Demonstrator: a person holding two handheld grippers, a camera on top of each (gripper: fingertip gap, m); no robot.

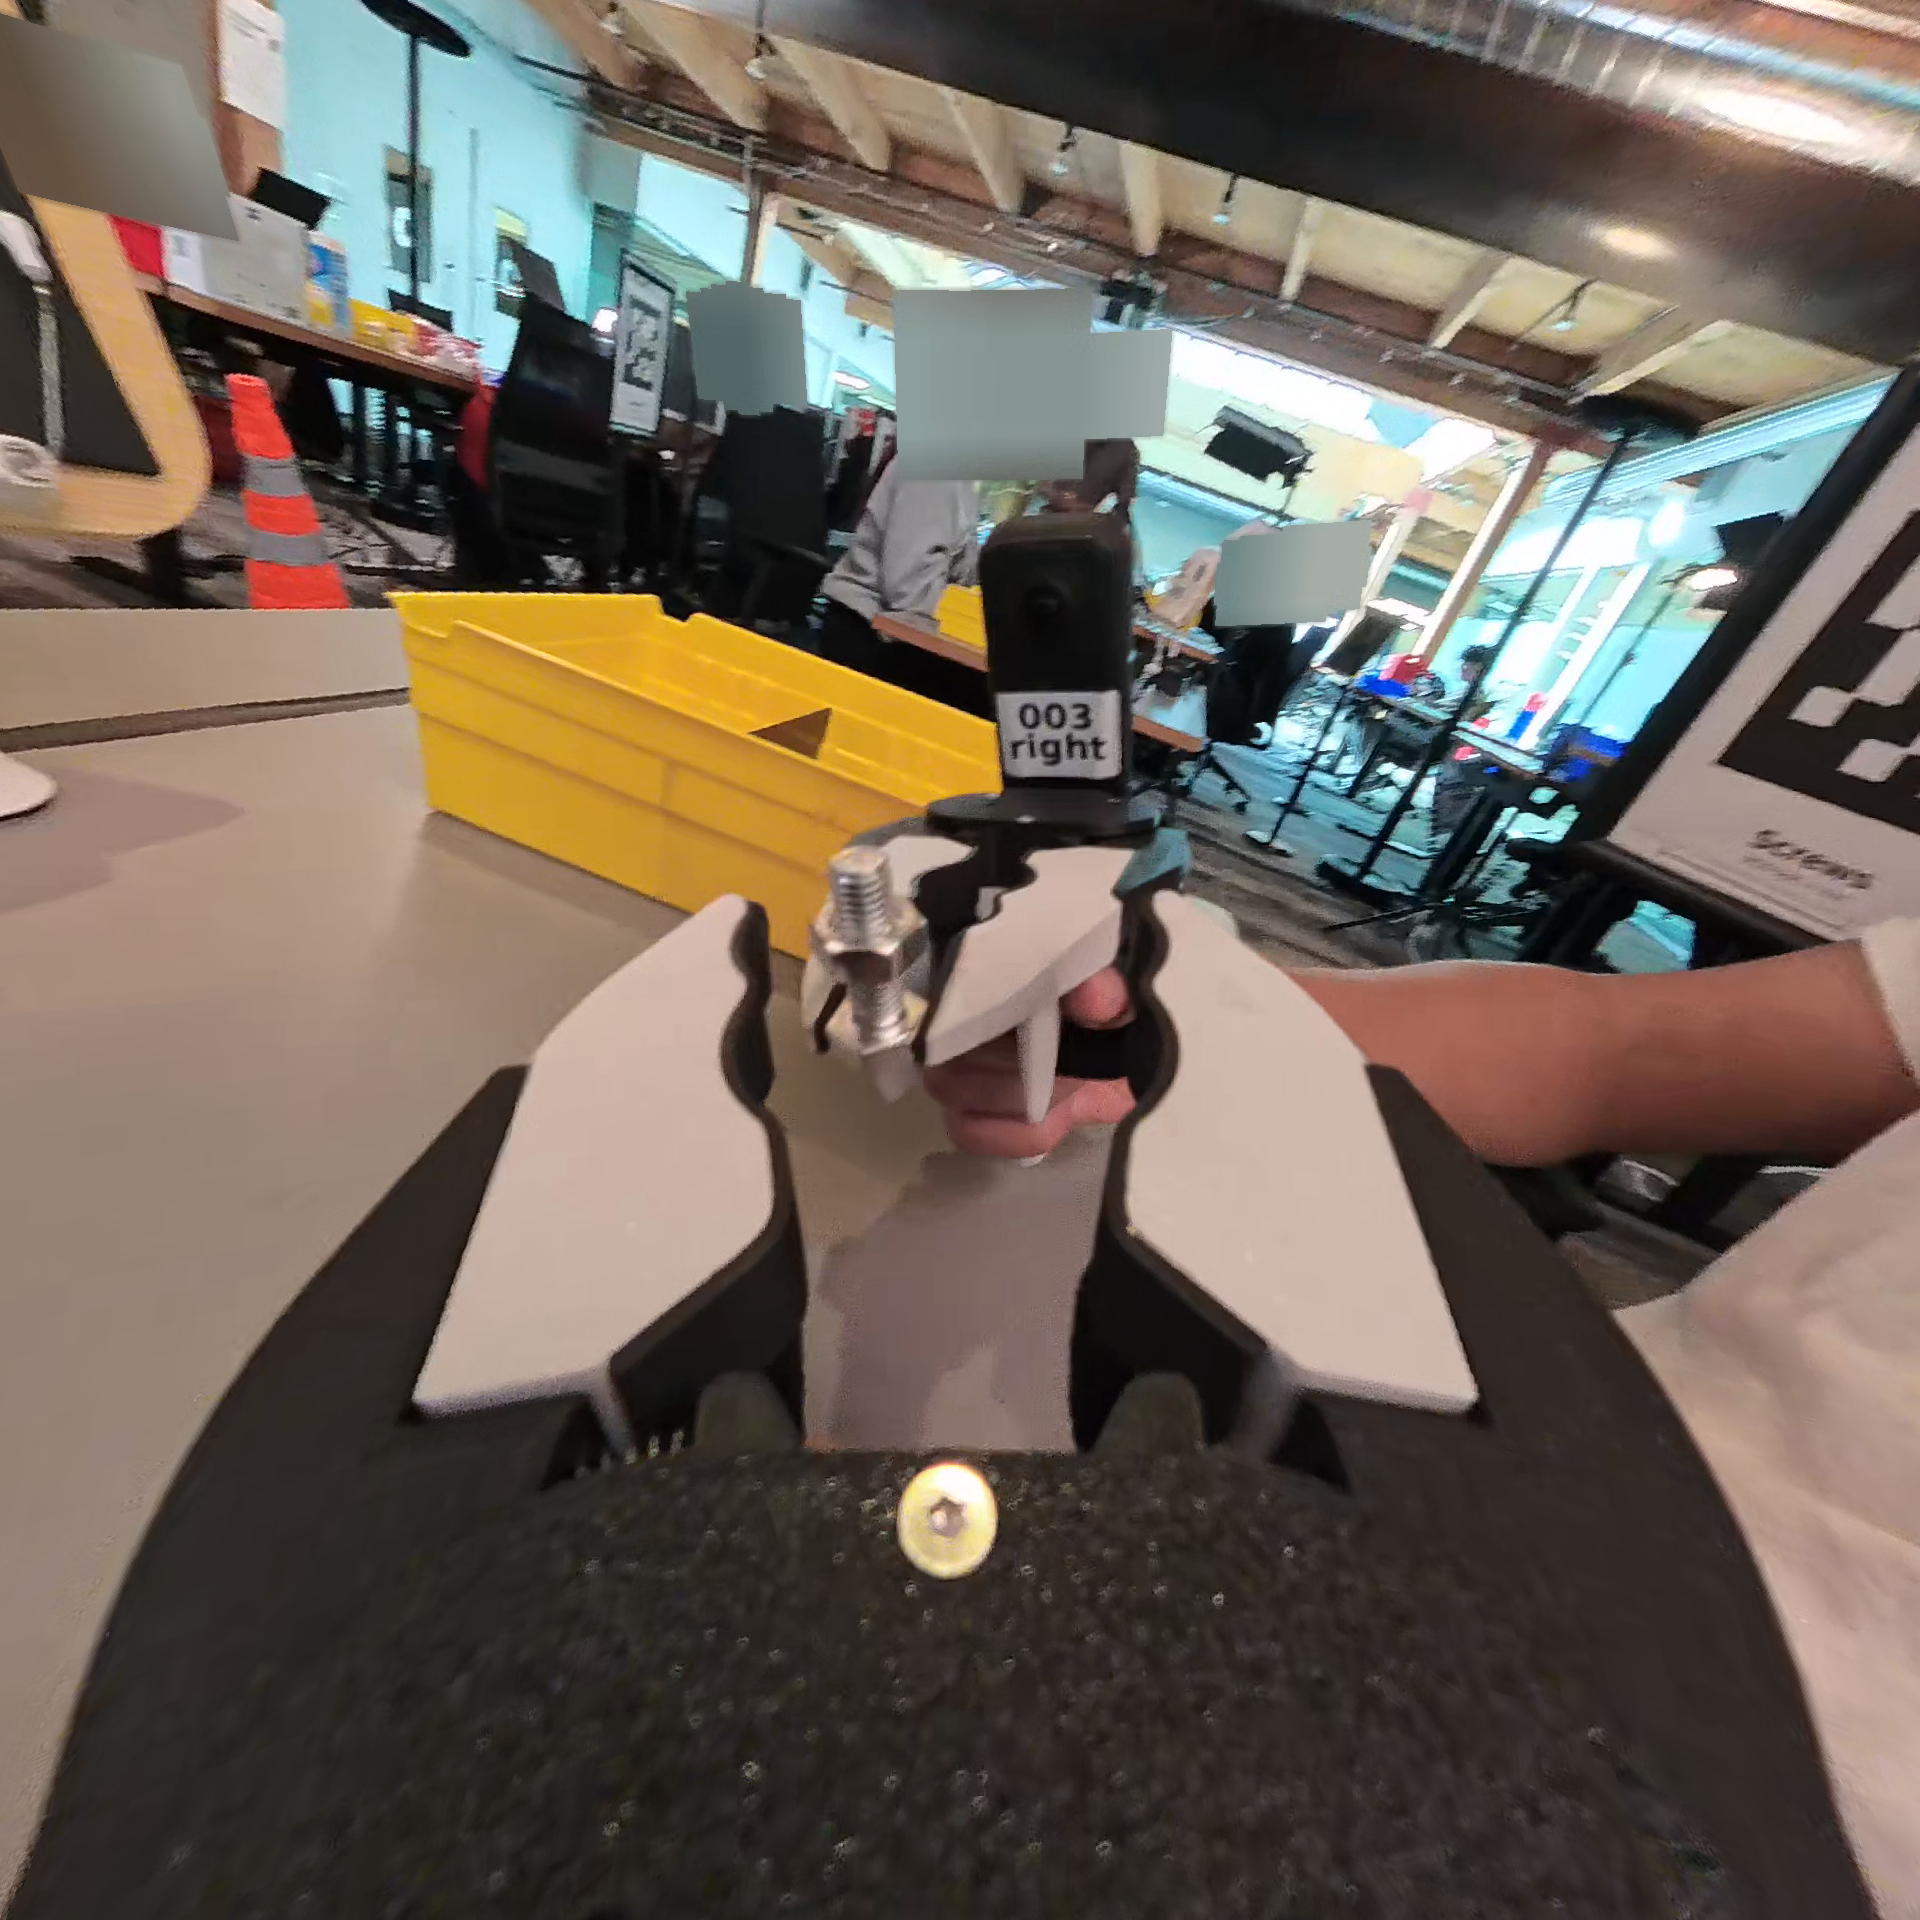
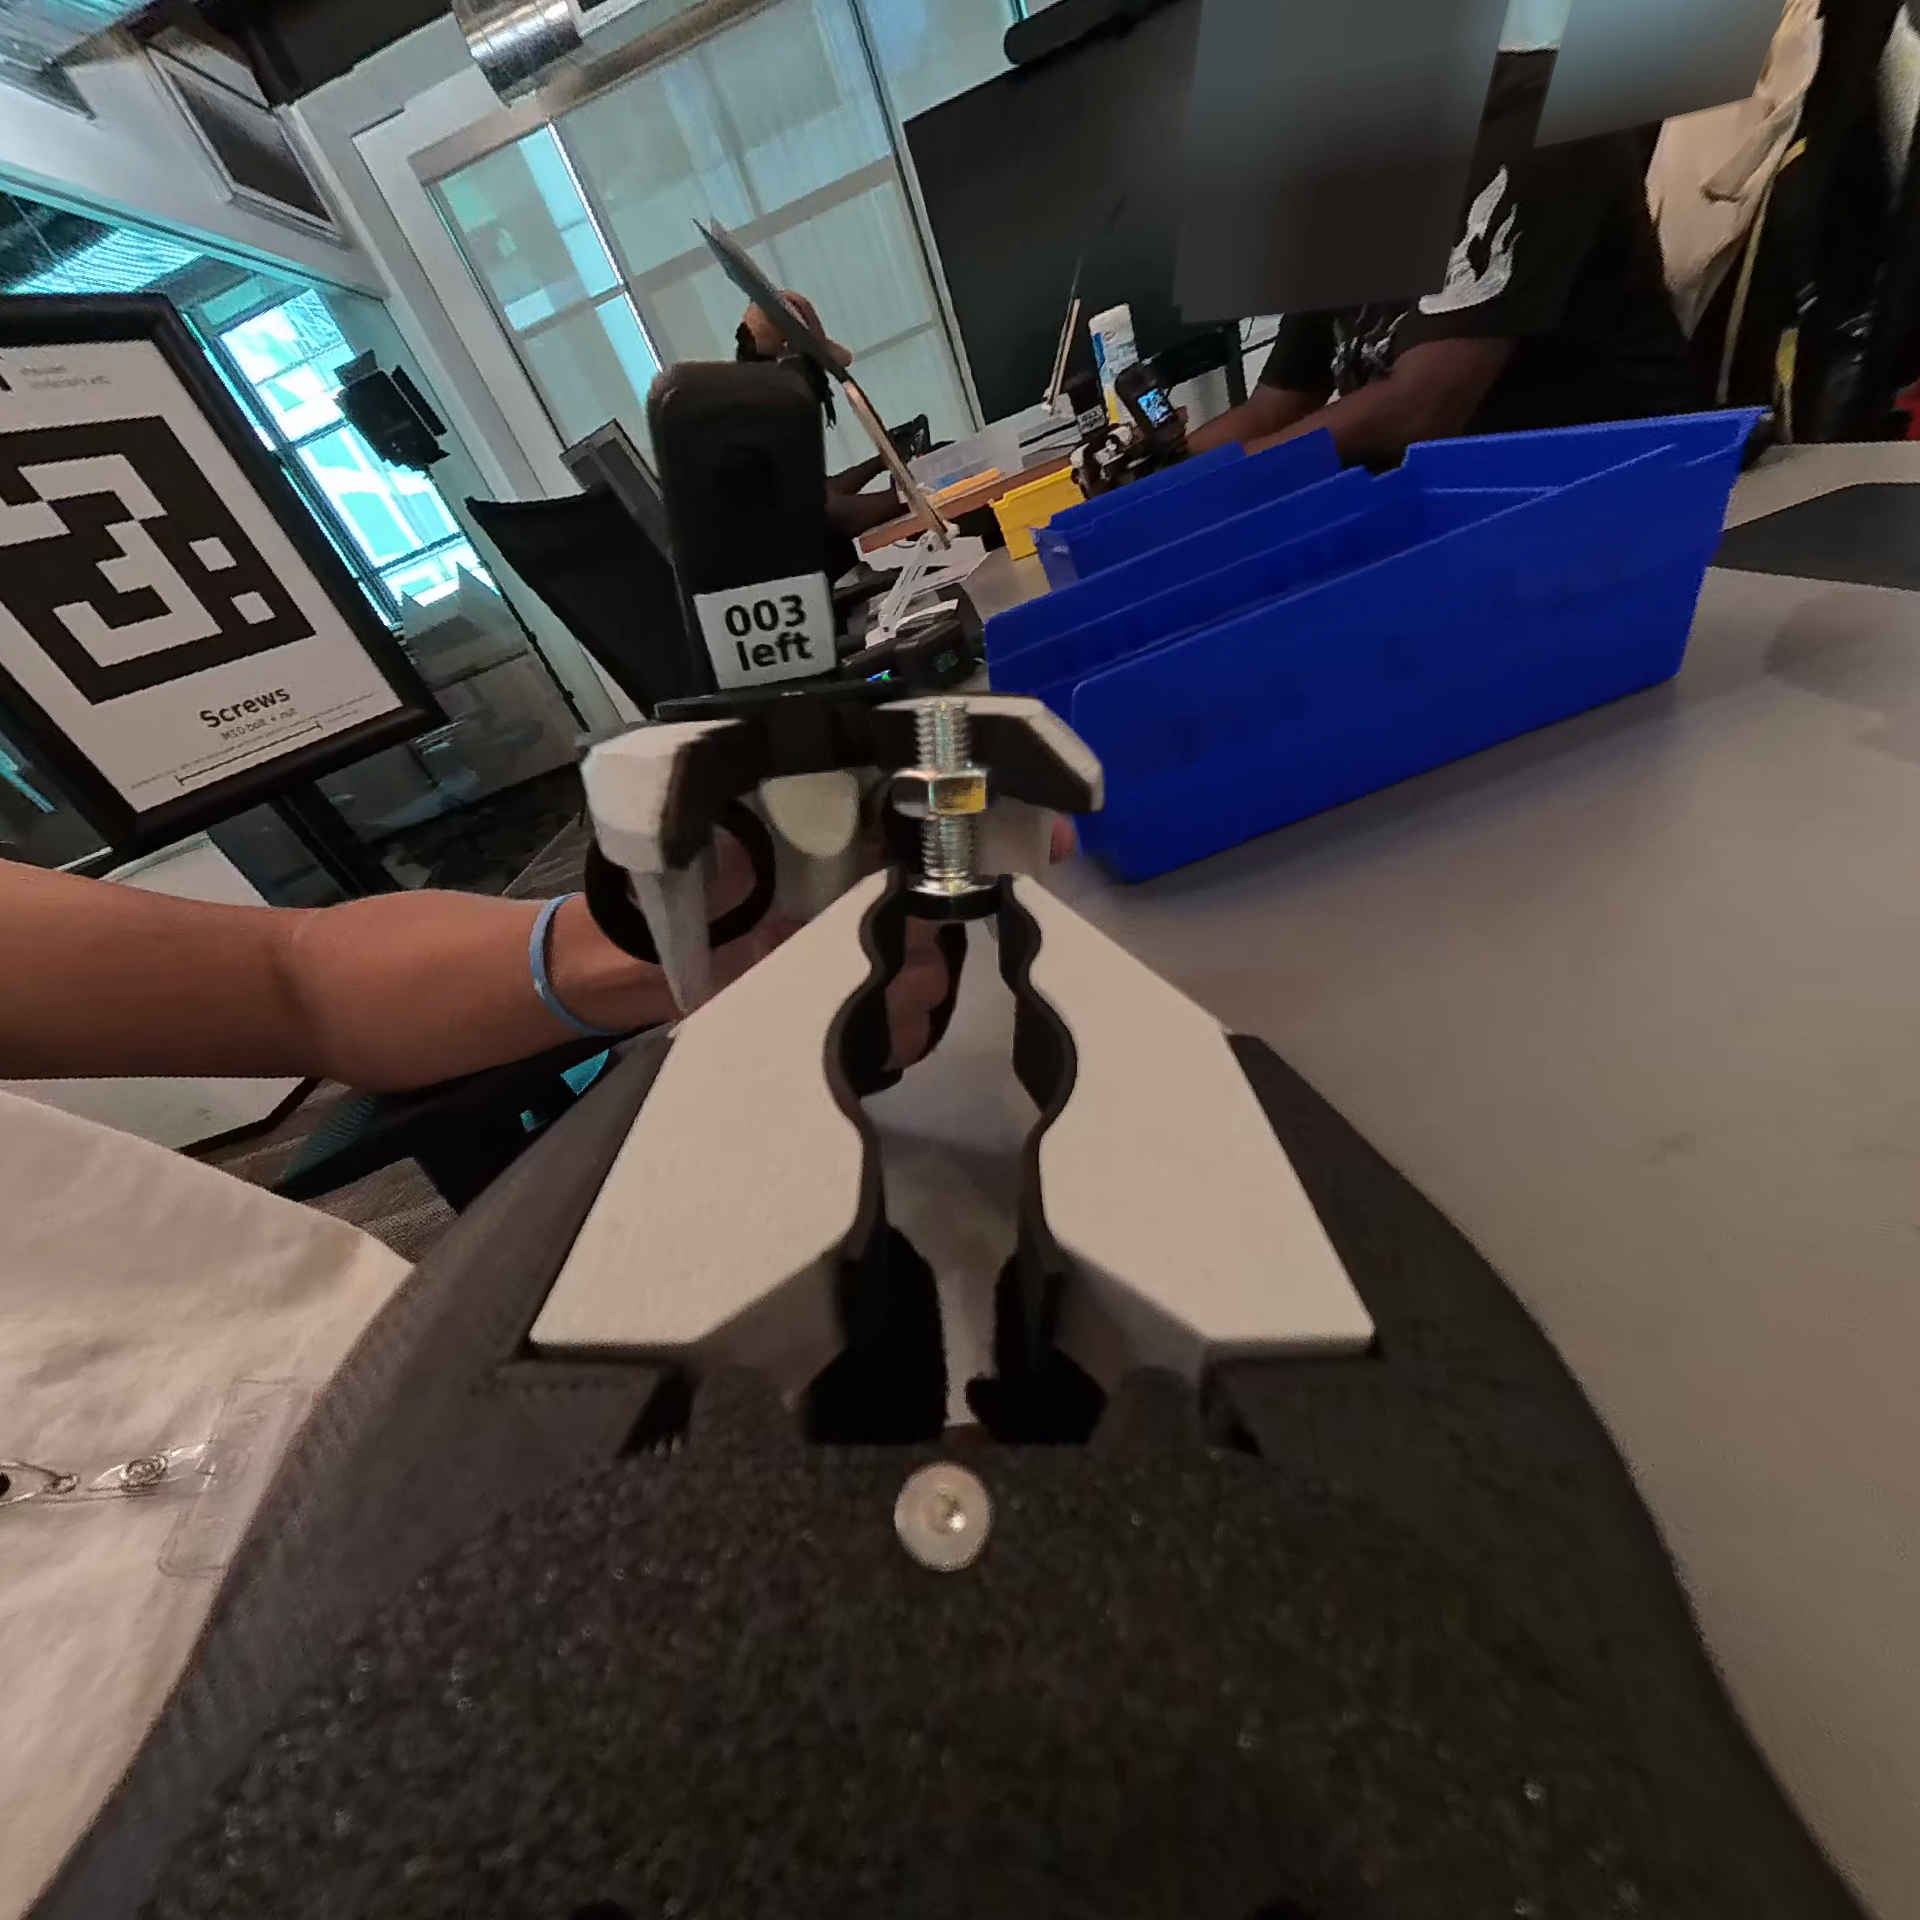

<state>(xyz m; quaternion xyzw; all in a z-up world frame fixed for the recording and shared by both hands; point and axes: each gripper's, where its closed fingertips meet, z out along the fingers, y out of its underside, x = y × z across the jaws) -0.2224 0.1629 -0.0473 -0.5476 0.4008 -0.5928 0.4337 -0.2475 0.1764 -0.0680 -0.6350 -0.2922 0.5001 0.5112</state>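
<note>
My right gripper [image 2: 945, 904] is shut on the head of a silver bolt [image 2: 940, 831] and holds it upright above the grey table [image 2: 1558, 1039]. A hex nut [image 2: 940, 795] sits partway down the bolt's thread. My left gripper [image 1: 951, 935] is open wide and faces the right one. Its fingers [image 2: 1049, 769] stand on either side of the nut without touching it. The left wrist view shows the bolt [image 1: 868, 966] with its nut [image 1: 862, 935] in the right gripper [image 1: 883, 1023], just ahead of my open fingertips [image 1: 727, 935].
A yellow bin [image 1: 623, 727] stands on the table behind the grippers on the left. A blue divided bin [image 2: 1351, 665] stands to the right. A framed sign with a black-and-white pattern [image 2: 156, 561] stands off the table's edge. People work at tables beyond. Both grippers' tips are close together, under 4 cm apart.
</note>
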